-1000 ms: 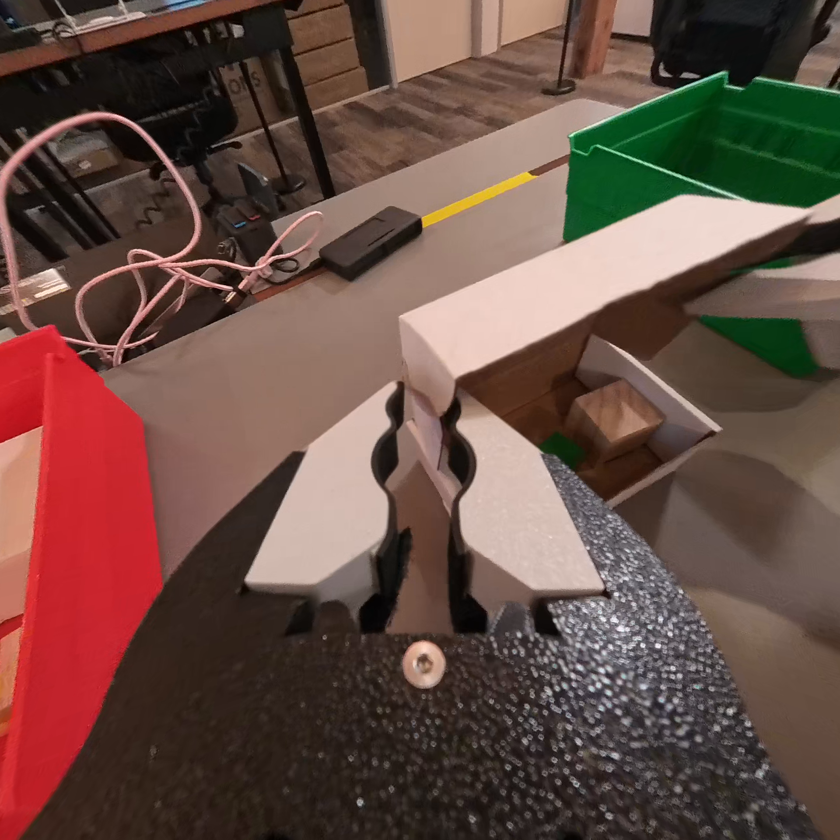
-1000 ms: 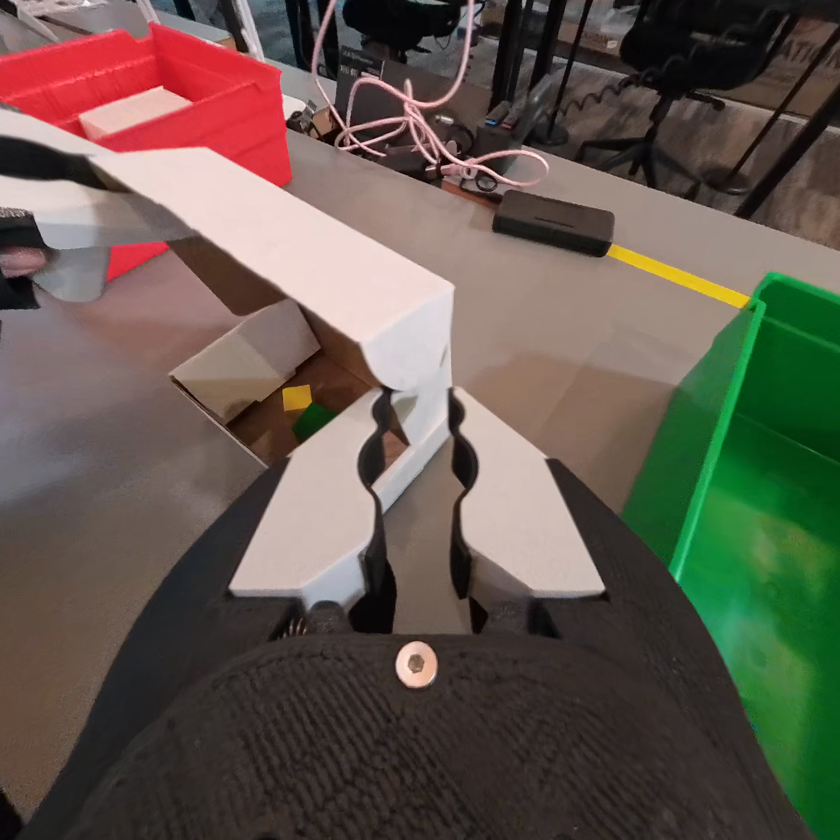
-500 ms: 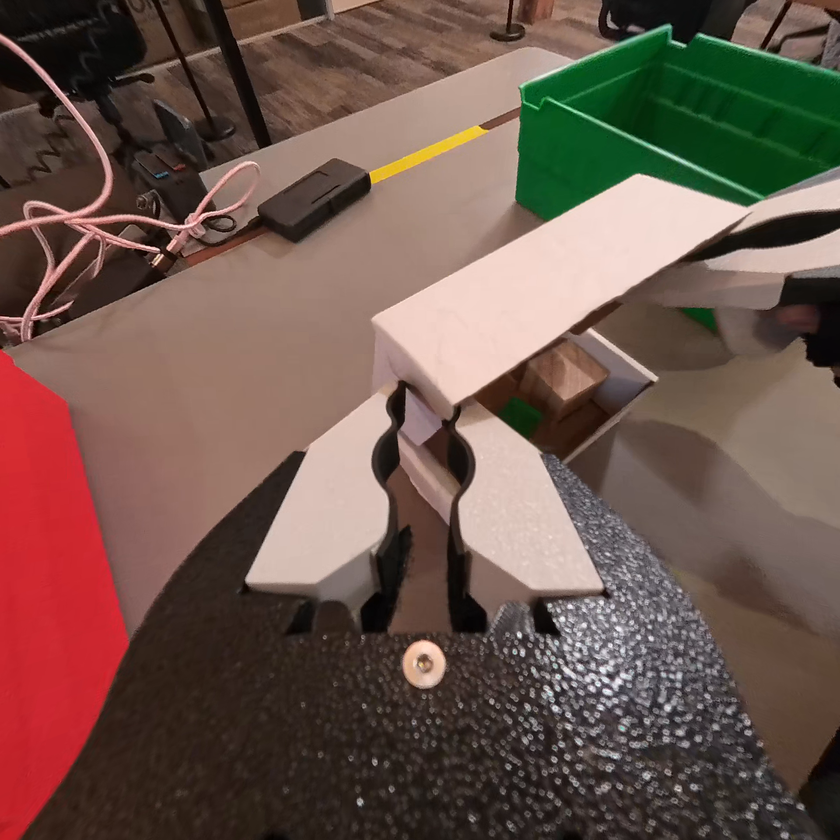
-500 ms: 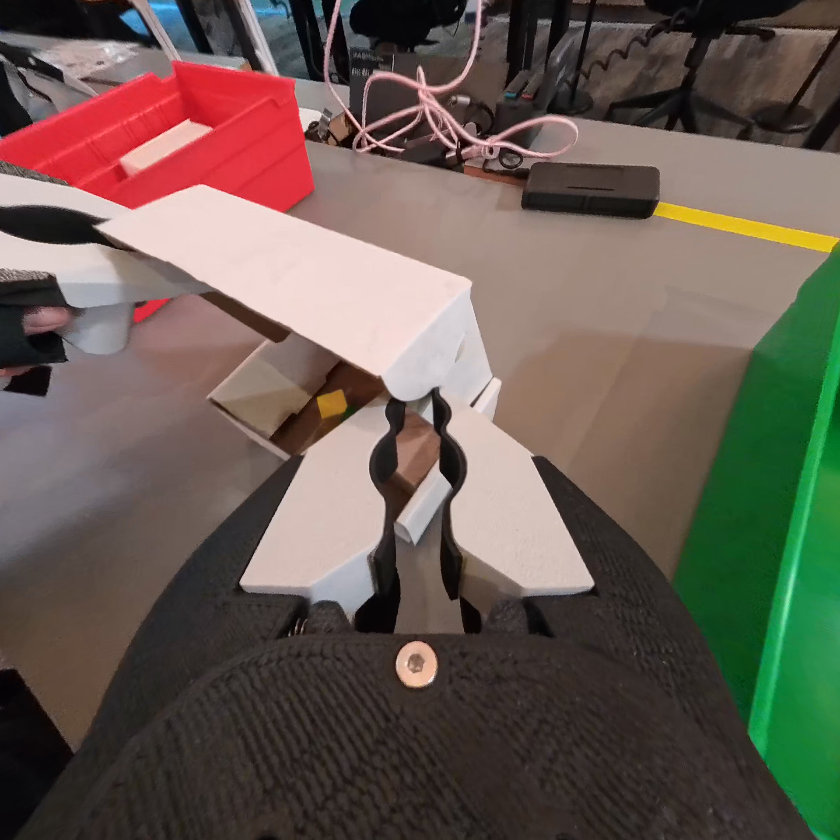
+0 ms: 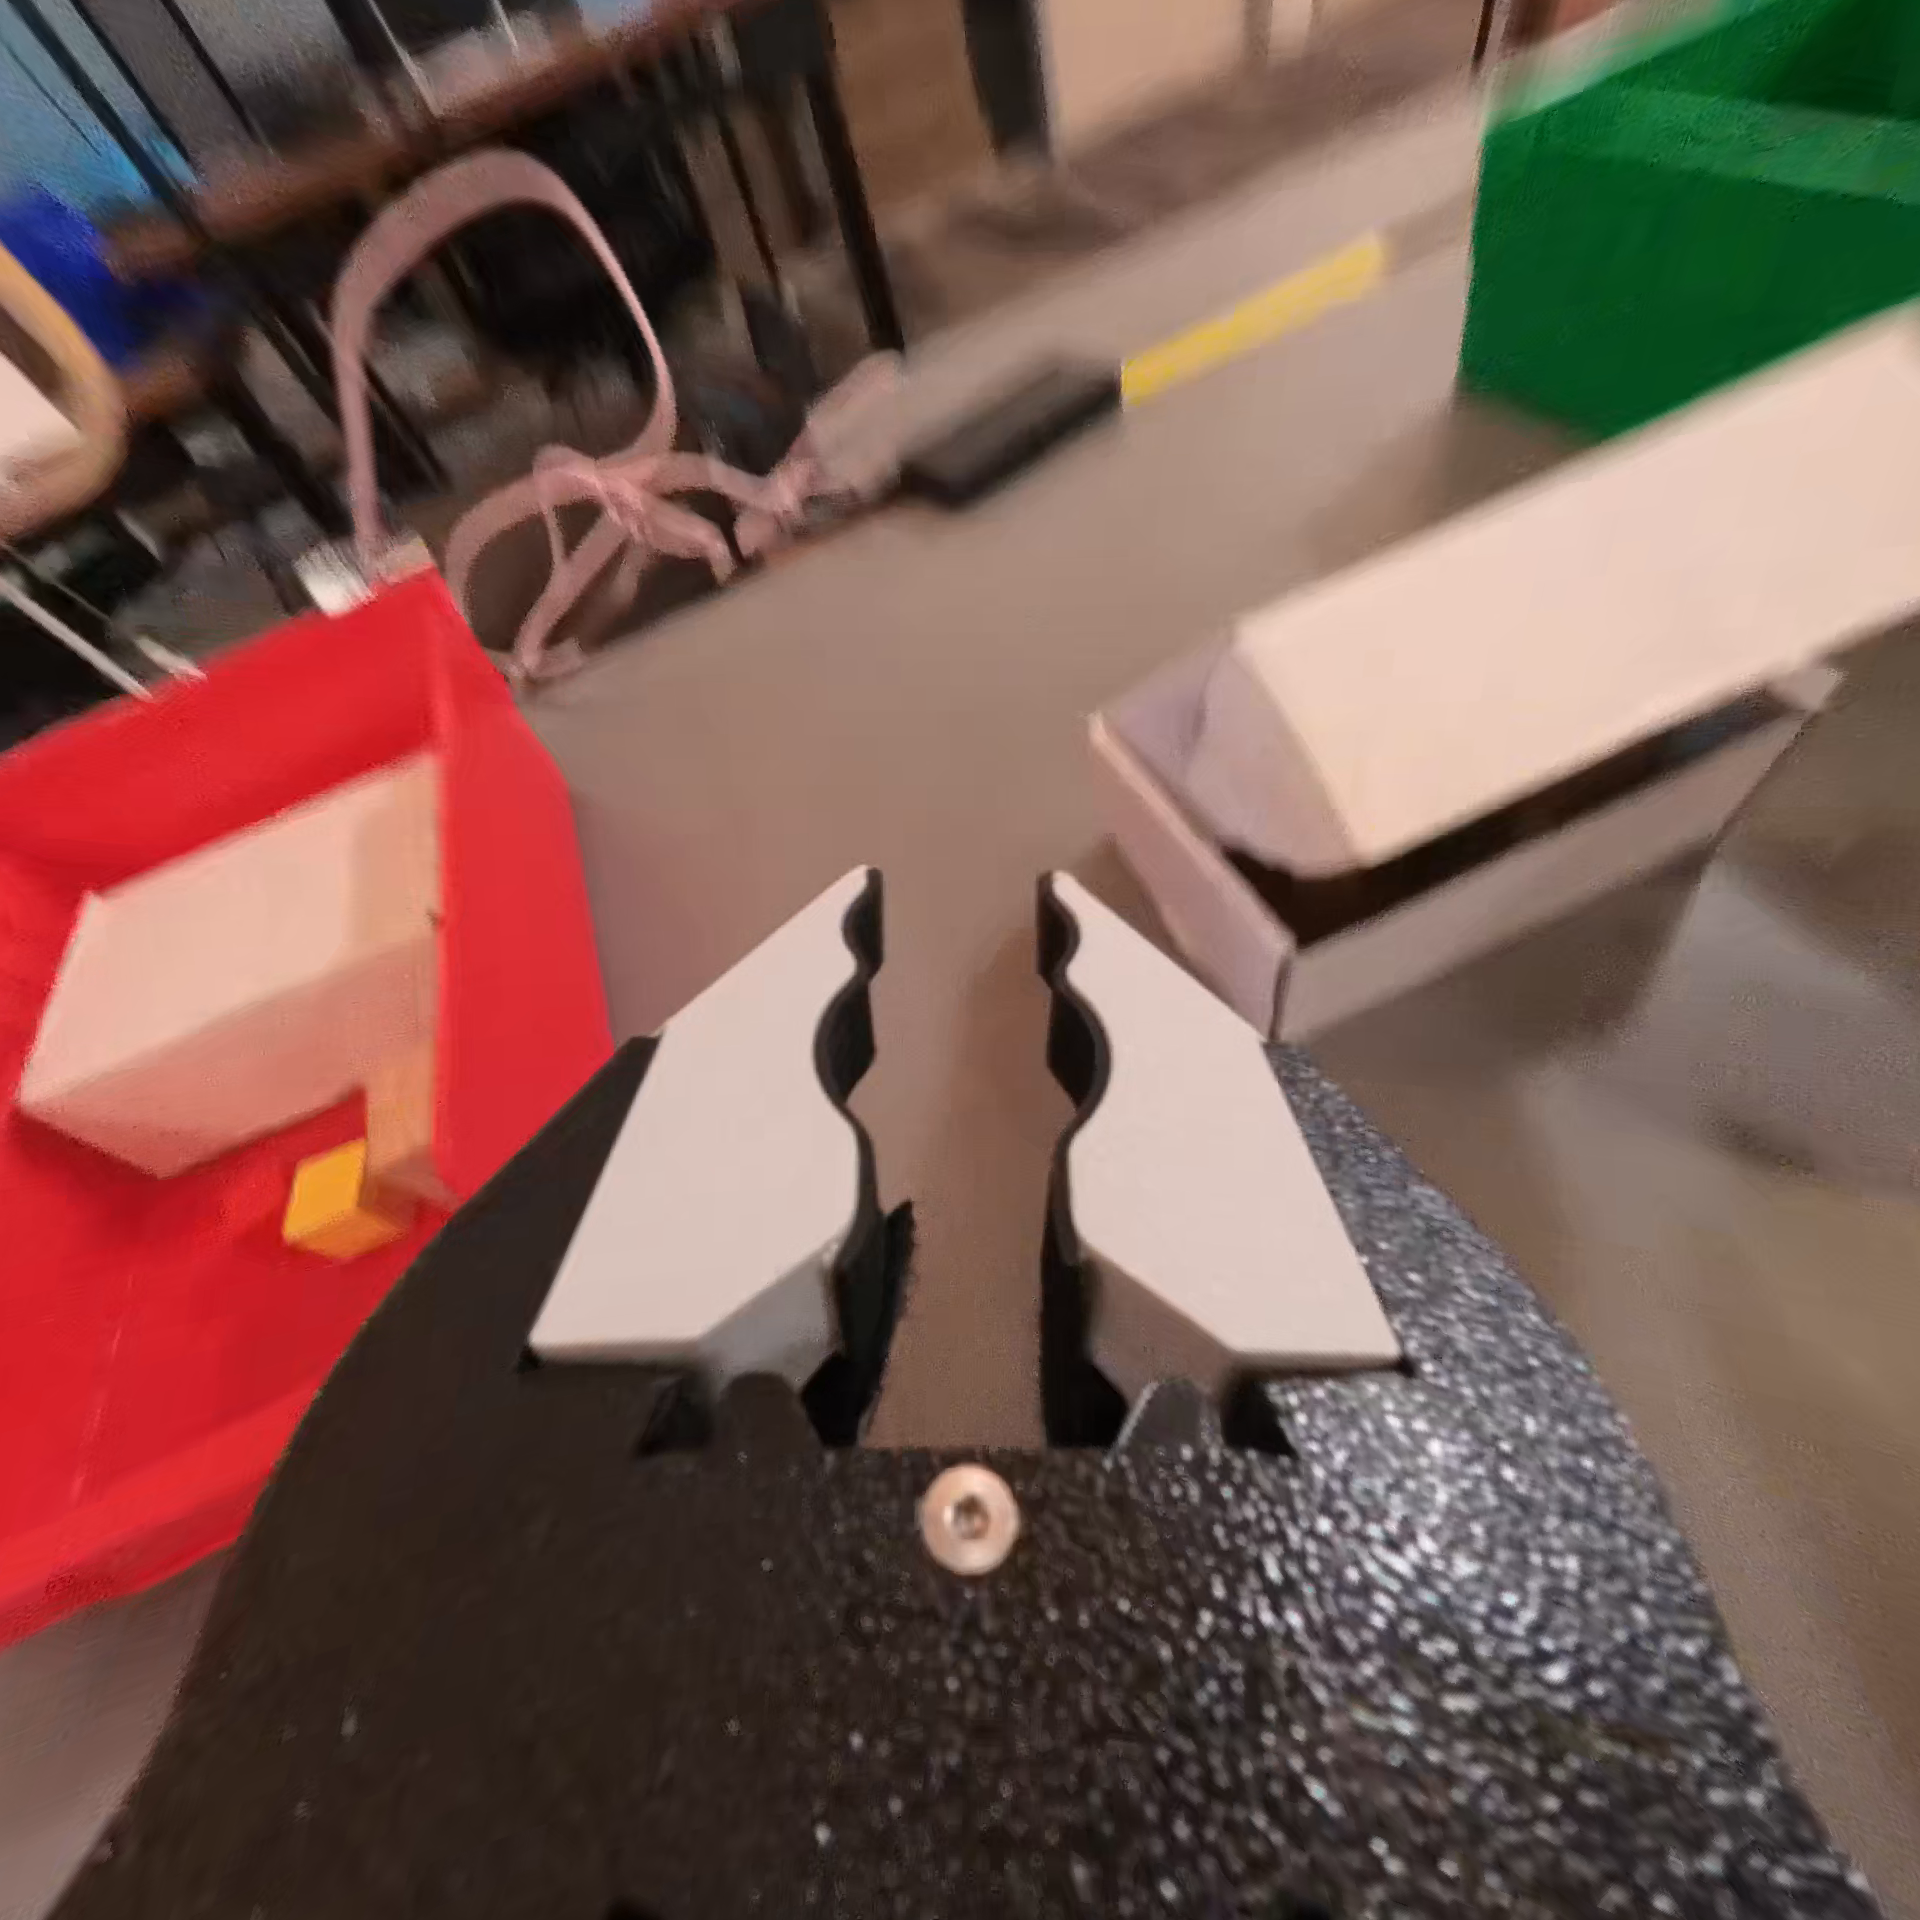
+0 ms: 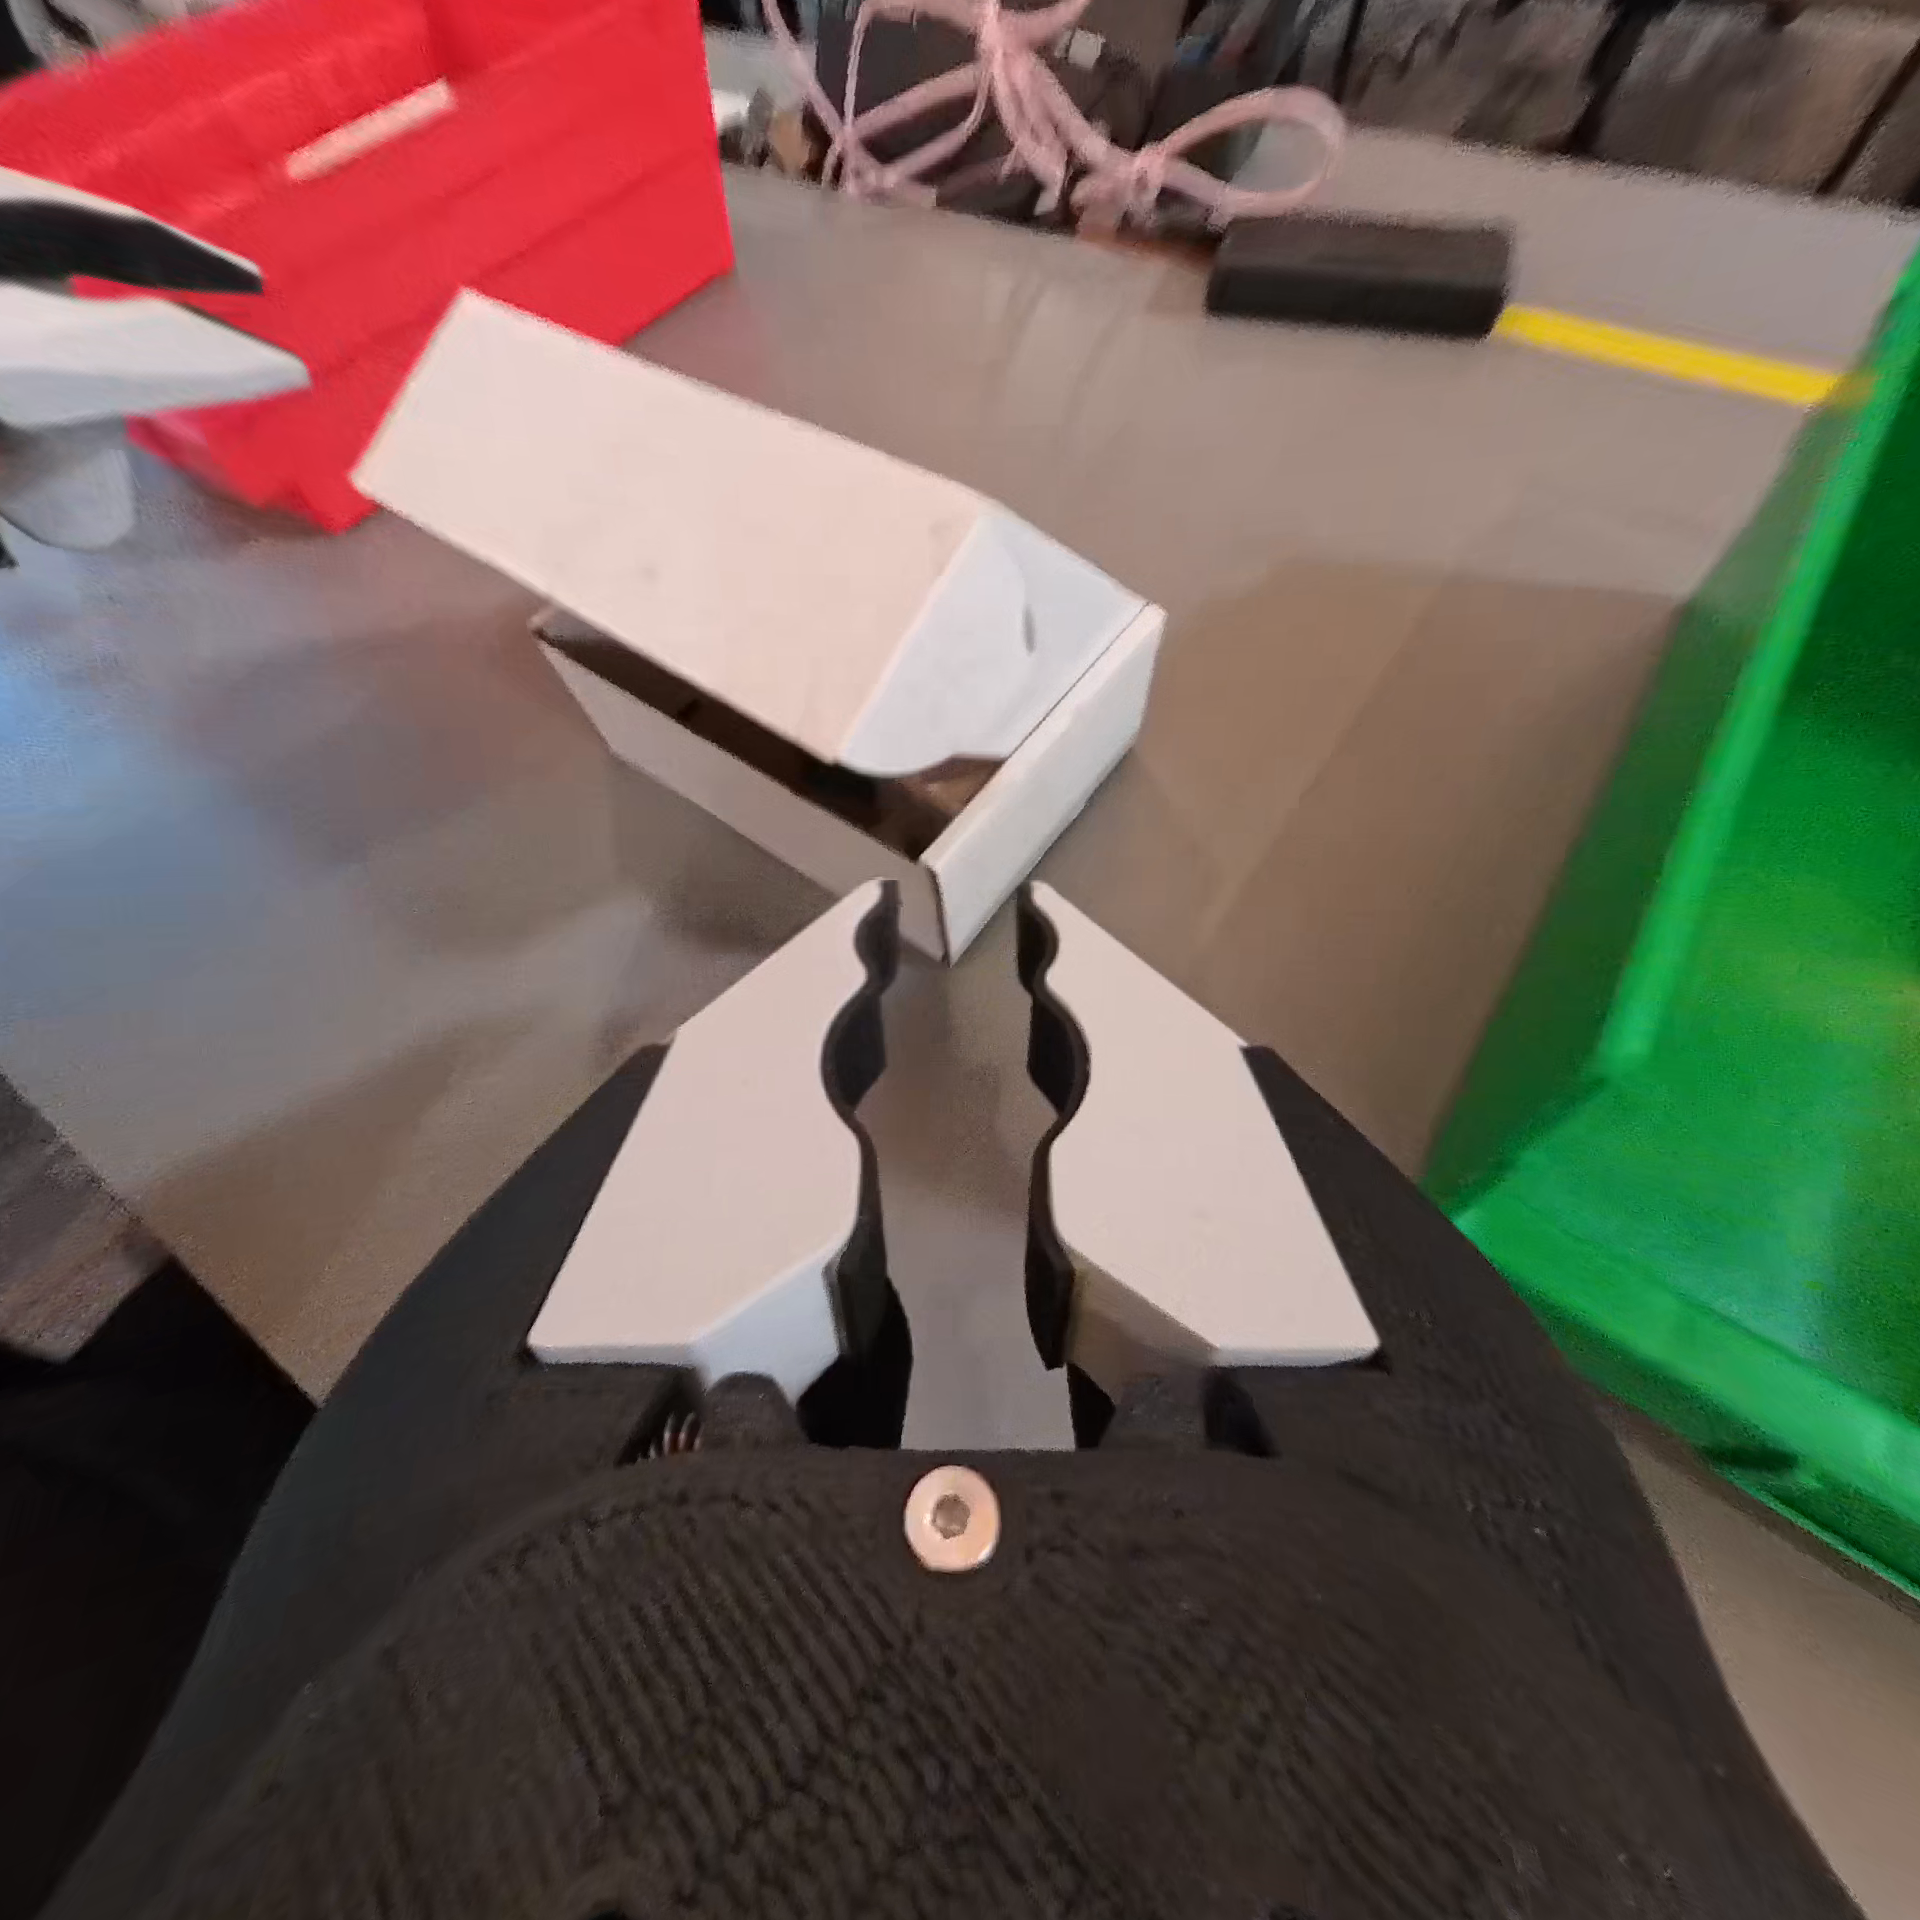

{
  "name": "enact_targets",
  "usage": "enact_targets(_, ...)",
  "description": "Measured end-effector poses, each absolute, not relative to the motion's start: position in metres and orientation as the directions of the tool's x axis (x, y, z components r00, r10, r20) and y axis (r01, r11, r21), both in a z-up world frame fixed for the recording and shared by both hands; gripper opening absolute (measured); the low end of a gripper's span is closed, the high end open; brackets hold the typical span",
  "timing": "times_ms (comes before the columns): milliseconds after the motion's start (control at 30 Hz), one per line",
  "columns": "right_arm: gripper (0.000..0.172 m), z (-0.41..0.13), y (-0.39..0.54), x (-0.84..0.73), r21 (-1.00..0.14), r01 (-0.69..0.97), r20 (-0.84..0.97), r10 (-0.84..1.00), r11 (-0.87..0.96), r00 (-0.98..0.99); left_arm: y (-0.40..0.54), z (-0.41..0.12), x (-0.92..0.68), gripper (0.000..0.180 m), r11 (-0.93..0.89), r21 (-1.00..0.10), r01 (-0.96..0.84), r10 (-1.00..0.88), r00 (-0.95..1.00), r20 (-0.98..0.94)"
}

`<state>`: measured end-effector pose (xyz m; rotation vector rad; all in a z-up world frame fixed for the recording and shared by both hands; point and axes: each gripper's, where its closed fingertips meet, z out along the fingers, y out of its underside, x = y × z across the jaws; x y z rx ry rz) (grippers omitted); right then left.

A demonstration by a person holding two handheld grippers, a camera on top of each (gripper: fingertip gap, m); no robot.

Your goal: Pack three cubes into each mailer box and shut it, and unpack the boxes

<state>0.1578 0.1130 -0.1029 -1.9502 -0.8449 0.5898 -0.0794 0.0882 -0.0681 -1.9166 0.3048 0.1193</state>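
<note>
- My left gripper (image 5: 958,914) is parted, nothing between its fingers.
- My right gripper (image 6: 951,914) gapes too, the mailer box (image 6: 1039,769) corner just ahead, unpinched.
- Left of the box: red bin (image 5: 312,727) holding another white box (image 5: 239,977) and a yellow cube (image 5: 332,1210).
- Right: green bin (image 6: 1714,935).

My pale grey fingers (image 6: 727,1122) carry black wavy pads. Before them: white cardboard mailer box (image 6: 727,540), brown inside. Left of it, red plastic bin (image 6: 468,187); right, green plastic bin (image 6: 1714,935); behind, yellow tape stripe (image 6: 1662,353) on grey tabletop (image 6: 1299,582).
</note>
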Motion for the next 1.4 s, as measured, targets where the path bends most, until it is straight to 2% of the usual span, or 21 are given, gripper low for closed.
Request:
enact_targets(33, 0.015, -0.091, 0.115, 0.161, -0.9, 0.291, -0.054, 0.747, -0.324, 0.663, 0.089, -0.048, -0.078, 0.023, -0.227, -0.947, -0.225, -0.148, 0.97, -0.195)
enact_targets(67, 0.009, -0.074, 0.118, 0.16, -0.932, 0.246, -0.035, 0.742, -0.266, 0.669, 0.09, -0.03, -0.071, 0.02, -0.129, -0.972, -0.195, -0.176, 0.969, -0.171)
enact_targets(133, 0.003, -0.037, 0.123, 0.153, -0.982, 0.16, 0.03, 0.741, -0.105, 0.671, 0.092, -0.009, -0.055, 0.001, -0.009, -0.983, -0.181, -0.242, 0.955, -0.174)
enact_targets(267, 0.0, -0.004, 0.142, 0.131, -0.978, 0.182, 0.199, 0.703, 0.1, 0.682, 0.118, -0.01, -0.026, 0.0, -0.005, -0.967, -0.256, -0.325, 0.915, -0.241)
enact_targets(467, 0.001, -0.063, 0.156, 0.099, -0.931, 0.354, 0.156, 0.789, -0.082, 0.594, 0.144, -0.064, 0.0, 0.0, -0.149, -0.924, -0.351, -0.436, 0.862, -0.257)
enact_targets(733, 0.001, -0.123, 0.139, 0.104, -0.872, 0.436, 0.062, 0.831, -0.225, 0.553, 0.131, -0.127, 0.006, 0.0, -0.283, -0.874, -0.396, -0.524, 0.827, -0.204)
enact_targets(800, 0.0, -0.124, 0.14, 0.102, -0.894, 0.384, 0.026, 0.829, -0.23, 0.558, 0.131, -0.128, 0.006, 0.0, -0.253, -0.879, -0.405, -0.525, 0.82, -0.227)
enact_targets(900, 0.019, -0.124, 0.137, 0.106, -0.903, 0.358, -0.006, 0.838, -0.239, 0.545, 0.13, -0.124, -0.004, 0.0, -0.197, -0.874, -0.444, -0.487, 0.818, -0.306)
enact_targets(1000, 0.04, -0.117, 0.138, 0.121, -0.919, 0.373, 0.105, 0.827, -0.132, 0.552, 0.128, -0.106, -0.022, 0.002, -0.086, -0.89, -0.447, -0.434, 0.821, -0.37)
enact_targets(1067, 0.053, -0.11, 0.133, 0.128, -0.927, 0.372, 0.181, 0.828, -0.037, 0.531, 0.117, -0.097, -0.021, 0.016, -0.038, -0.92, -0.391, -0.502, 0.803, -0.321)
enact_targets(1167, 0.067, -0.108, 0.117, 0.129, -0.921, 0.388, 0.229, 0.862, 0.041, 0.452, 0.089, -0.096, -0.008, 0.081, -0.036, -0.959, -0.282, -0.676, 0.714, -0.185)
enact_targets(1233, 0.084, -0.118, 0.112, 0.127, -0.912, 0.409, 0.179, 0.892, -0.007, 0.415, 0.079, -0.106, -0.005, 0.107, -0.139, -0.963, -0.231, -0.728, 0.683, -0.059)
enact_targets(1333, 0.103, -0.143, 0.107, 0.12, -0.879, 0.447, 0.017, 0.924, -0.169, 0.383, 0.072, -0.128, 0.006, 0.121, -0.258, -0.94, -0.226, -0.764, 0.643, 0.055)
enact_targets(1400, 0.106, -0.159, 0.108, 0.118, -0.843, 0.484, -0.034, 0.921, -0.235, 0.388, 0.072, -0.142, 0.012, 0.124, -0.302, -0.915, -0.266, -0.764, 0.642, 0.066)
